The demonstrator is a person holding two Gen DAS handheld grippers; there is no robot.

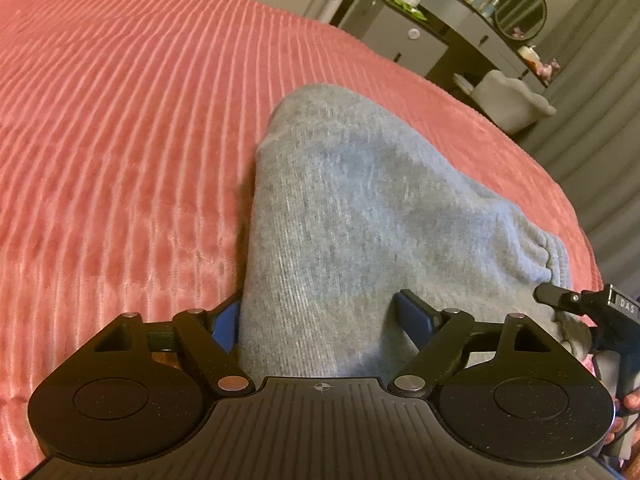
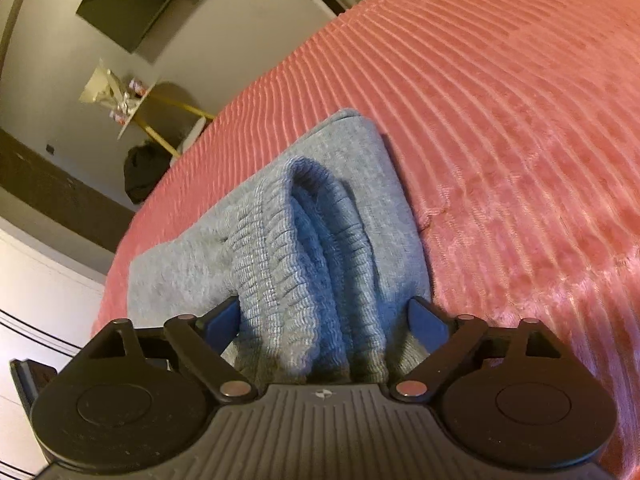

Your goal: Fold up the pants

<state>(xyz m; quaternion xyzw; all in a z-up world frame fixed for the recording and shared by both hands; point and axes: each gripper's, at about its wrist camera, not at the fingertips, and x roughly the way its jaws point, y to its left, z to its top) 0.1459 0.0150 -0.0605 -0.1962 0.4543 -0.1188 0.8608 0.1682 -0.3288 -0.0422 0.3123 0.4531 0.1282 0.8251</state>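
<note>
Grey sweatpants (image 1: 360, 200) lie folded on a pink ribbed bedspread (image 1: 120, 120). My left gripper (image 1: 318, 304) stands wide open low over their near end, with cloth filling the gap between its blue pads (image 1: 414, 316). In the right wrist view the pants' ribbed waistband (image 2: 280, 240) is bunched in folds and runs up between the blue pads (image 2: 426, 316) of my right gripper (image 2: 323, 303), which is also wide open and not squeezing it. One finger of the right gripper (image 1: 554, 296) shows at the right edge of the left view, close to the waistband. The bedspread (image 2: 520, 120) fills the right side.
The bed's edge falls away to the right of the pants in the left view, with a dresser and round mirror (image 1: 520, 10), a grey seat (image 1: 516, 100) and grey curtains (image 1: 592, 120) beyond. The right view shows a small yellow-legged table (image 2: 120, 96), a dark bag (image 2: 144, 176) and white drawers (image 2: 40, 300).
</note>
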